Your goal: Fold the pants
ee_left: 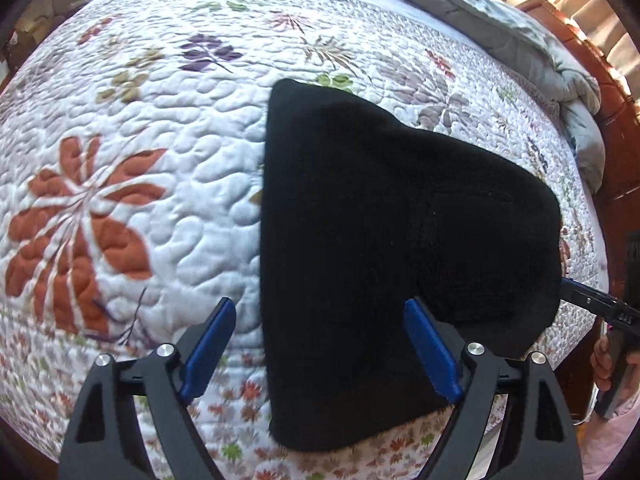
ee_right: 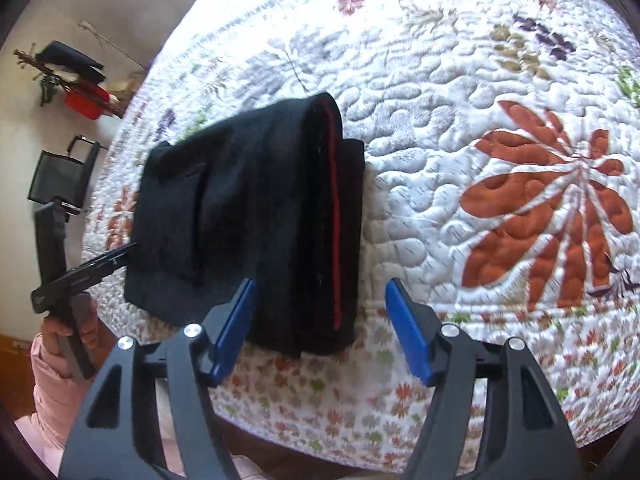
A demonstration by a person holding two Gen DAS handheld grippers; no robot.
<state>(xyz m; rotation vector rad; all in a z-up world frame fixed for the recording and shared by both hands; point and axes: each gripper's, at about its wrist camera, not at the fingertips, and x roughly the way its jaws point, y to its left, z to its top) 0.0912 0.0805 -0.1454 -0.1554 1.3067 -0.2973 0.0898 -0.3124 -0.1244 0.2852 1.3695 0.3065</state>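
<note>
Folded black pants [ee_right: 248, 232] on floral quilt [ee_right: 460, 92]

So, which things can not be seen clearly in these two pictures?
- Underside of the pants: both views, hidden by their own top layers, so the number of folds is unclear.
- Near edge of the pants: left wrist view, partly covered by the left gripper.
- Shelf items: right wrist view, too small and distorted at the edge.
- Grey blanket: left wrist view, cut off by the edge.
</note>
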